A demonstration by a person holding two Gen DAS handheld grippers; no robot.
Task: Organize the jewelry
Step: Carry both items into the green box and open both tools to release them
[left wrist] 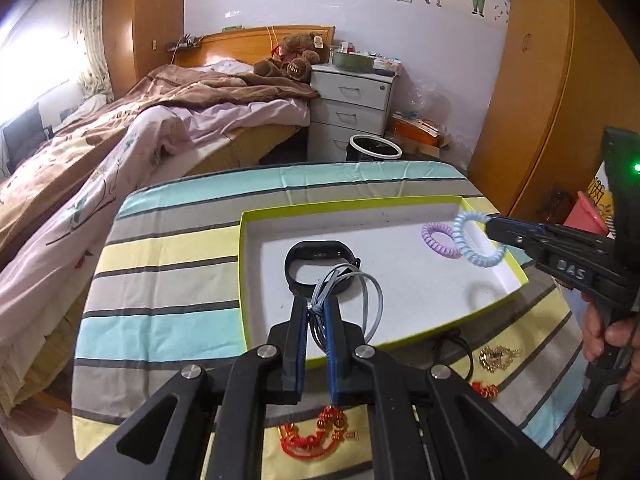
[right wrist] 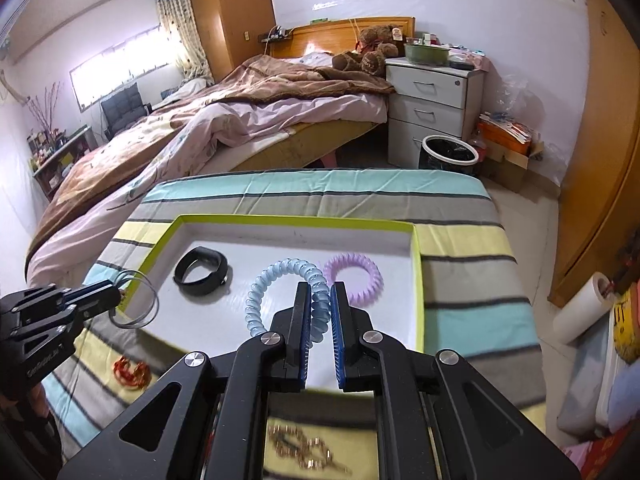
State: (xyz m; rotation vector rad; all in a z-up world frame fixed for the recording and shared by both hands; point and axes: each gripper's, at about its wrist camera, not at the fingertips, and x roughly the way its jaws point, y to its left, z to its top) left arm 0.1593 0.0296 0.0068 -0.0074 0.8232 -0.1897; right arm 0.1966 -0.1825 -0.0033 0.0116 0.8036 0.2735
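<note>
Meanwhile, the left gripper (left wrist: 316, 308) is pinching a grey cord loop (left wrist: 362, 300) between nearly closed jaws, holding it above the near edge of the white tray (left wrist: 420, 300) with the yellow-green rim. Just beyond the loop, a black wristband (left wrist: 316, 256) is lying on the tray floor. The right gripper (right wrist: 320, 292) is clamping a pale blue spiral hair tie (right wrist: 276, 284) between narrowly parted jaws, holding it over the tray's right side, beside a lilac spiral hair tie (right wrist: 354, 276) resting inside. The tray is sitting on a striped cloth (left wrist: 168, 280) covering the table. Outside the tray, near the person, a red knotted bead charm (left wrist: 320, 432) and a gold chain piece (left wrist: 498, 356) are lying on the cloth.
</note>
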